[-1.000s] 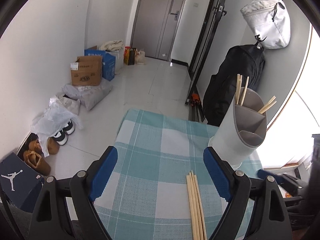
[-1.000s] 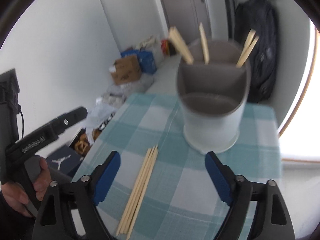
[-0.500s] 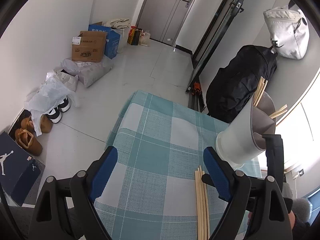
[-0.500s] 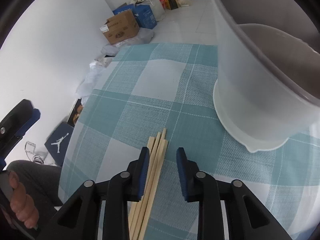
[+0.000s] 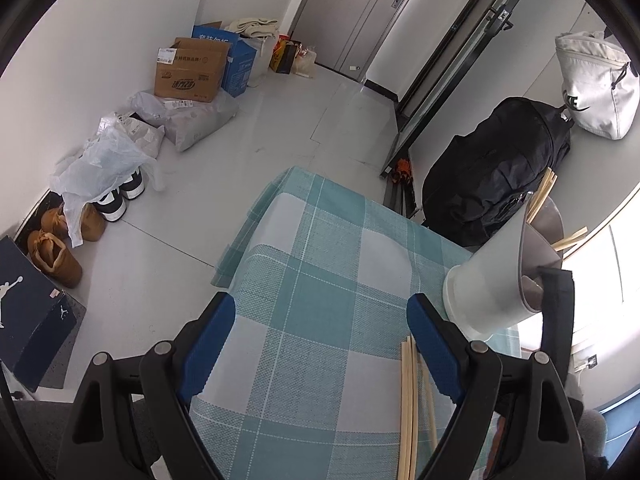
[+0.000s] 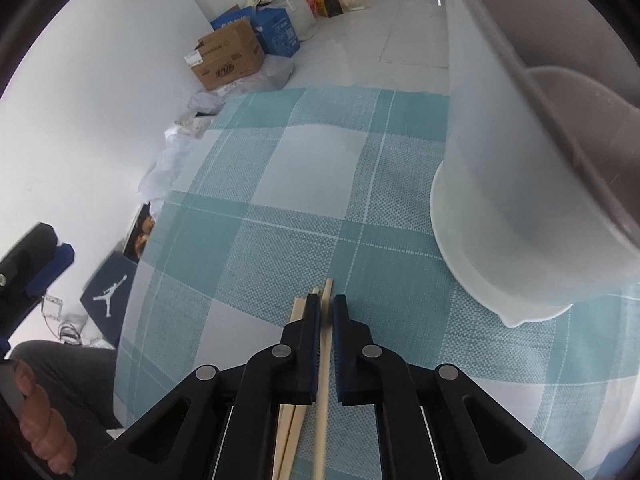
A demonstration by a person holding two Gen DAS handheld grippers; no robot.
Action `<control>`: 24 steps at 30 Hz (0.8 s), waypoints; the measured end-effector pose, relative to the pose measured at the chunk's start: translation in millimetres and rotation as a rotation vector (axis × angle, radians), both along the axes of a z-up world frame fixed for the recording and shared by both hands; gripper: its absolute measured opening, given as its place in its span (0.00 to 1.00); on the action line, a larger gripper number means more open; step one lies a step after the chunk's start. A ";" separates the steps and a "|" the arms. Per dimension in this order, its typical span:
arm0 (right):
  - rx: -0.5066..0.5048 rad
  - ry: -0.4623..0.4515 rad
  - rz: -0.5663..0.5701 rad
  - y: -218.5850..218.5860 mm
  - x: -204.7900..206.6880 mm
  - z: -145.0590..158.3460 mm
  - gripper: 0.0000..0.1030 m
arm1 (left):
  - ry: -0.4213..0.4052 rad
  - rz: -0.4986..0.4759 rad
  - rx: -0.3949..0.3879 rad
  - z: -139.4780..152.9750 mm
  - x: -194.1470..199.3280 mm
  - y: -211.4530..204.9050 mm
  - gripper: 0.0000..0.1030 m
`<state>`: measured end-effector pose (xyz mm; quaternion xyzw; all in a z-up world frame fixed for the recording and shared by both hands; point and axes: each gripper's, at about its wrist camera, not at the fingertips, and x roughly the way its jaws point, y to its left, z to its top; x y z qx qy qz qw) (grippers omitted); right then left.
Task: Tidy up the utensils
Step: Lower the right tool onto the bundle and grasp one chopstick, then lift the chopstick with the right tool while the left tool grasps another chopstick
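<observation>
Right wrist: pale wooden chopstick [image 6: 325, 344] pinched lengthwise; others loose.

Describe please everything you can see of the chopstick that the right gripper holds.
The chopstick is a thin, straight, pale stick that looks like wood or bamboo. It lies nearly flat on the checked teal and white tablecloth, its tip pointing away, toward the far edge of the table. The blue pads of the right gripper are shut on it just behind the tip. Other chopsticks of the same kind lie close beside it on the left; whether they touch it is unclear. The white utensil holder stands apart, to its right.
</observation>
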<state>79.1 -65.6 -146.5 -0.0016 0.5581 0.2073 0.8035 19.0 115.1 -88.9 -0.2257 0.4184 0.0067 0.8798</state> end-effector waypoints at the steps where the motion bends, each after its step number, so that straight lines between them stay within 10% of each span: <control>1: 0.009 -0.008 -0.008 -1.8 0.1 3.0 0.04 | 0.002 0.001 0.003 -0.3 0.4 -0.2 0.82; 24: 0.369 -0.341 -0.206 -88.7 -50.2 93.0 0.04 | 0.295 -0.301 0.149 -51.8 15.7 -80.6 0.82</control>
